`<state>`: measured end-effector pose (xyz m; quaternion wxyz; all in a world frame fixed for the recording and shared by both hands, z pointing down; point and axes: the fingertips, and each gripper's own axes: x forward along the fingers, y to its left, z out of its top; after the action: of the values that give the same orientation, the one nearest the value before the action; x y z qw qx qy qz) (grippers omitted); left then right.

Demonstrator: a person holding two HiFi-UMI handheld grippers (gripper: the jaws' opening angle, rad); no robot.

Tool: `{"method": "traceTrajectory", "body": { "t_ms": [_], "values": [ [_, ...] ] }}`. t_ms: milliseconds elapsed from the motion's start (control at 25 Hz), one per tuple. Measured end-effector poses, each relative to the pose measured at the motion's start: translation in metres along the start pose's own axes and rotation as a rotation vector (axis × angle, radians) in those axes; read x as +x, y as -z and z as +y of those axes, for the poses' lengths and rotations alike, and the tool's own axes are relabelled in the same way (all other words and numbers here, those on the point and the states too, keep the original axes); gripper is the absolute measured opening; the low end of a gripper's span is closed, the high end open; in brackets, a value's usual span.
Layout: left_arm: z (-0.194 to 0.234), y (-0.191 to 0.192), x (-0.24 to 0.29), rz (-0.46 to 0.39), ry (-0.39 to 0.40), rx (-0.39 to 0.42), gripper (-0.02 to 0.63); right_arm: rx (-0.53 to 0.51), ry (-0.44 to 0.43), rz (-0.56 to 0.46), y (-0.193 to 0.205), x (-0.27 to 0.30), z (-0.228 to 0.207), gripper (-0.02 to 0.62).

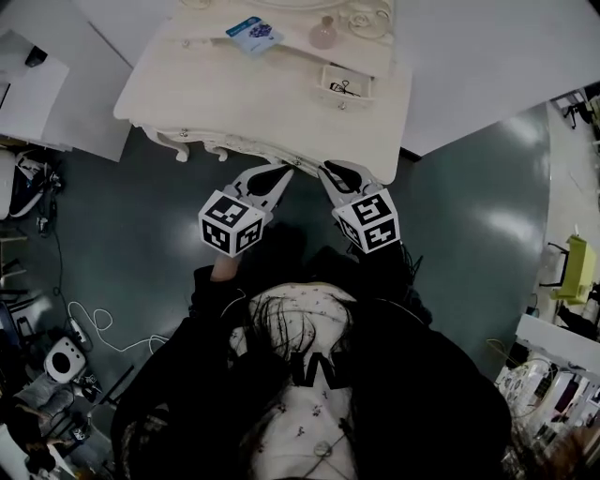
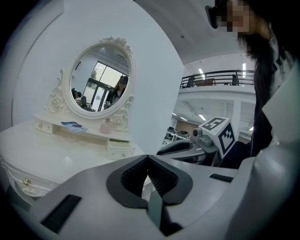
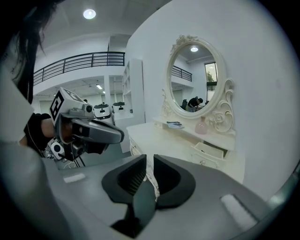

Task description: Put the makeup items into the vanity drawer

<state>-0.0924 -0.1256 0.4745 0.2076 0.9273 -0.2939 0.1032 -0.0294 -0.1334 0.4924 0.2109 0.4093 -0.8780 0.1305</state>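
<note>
Fingers: left gripper (image 2: 147, 158) closed, right gripper (image 3: 149, 159) ajar; blue card (image 1: 254, 34) illegible.

a dark, glossy grey-green floor (image 1: 469, 234) fills the head view, with glare at 3 o'clock. a white wall panel (image 1: 487, 66) stands at 1 o'clock behind the cream vanity table (image 1: 234, 103) at 12. a yellow-green chair (image 1: 574, 270) sits at 3. a round ceiling lamp (image 3: 90, 13) glows above a railed balcony (image 3: 75, 63).
</note>
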Motion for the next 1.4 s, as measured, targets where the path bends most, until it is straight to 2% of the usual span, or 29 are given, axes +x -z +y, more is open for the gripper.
{"method": "traceTrajectory", "body": {
  "t_ms": [200, 400, 680, 1000, 1400],
  "values": [
    [-0.019, 0.000, 0.004, -0.017, -0.050, -0.009, 0.000, -0.021, -0.039, -0.013, 0.008, -0.024, 0.002, 0.058],
    [-0.069, 0.008, 0.019, -0.025, -0.067, -0.007, -0.002, -0.008, -0.063, -0.039, 0.027, -0.070, -0.004, 0.057],
    [-0.140, 0.040, 0.025, -0.010, -0.104, -0.021, 0.000, 0.003, -0.105, -0.062, 0.061, -0.127, 0.002, 0.057],
    [-0.200, 0.044, 0.015, -0.111, -0.154, 0.009, 0.000, -0.028, -0.173, -0.091, 0.084, -0.176, 0.017, 0.057],
    [-0.227, 0.053, 0.004, -0.139, -0.185, 0.022, 0.000, -0.090, -0.253, -0.126, 0.090, -0.205, 0.044, 0.057]
  ]
}}
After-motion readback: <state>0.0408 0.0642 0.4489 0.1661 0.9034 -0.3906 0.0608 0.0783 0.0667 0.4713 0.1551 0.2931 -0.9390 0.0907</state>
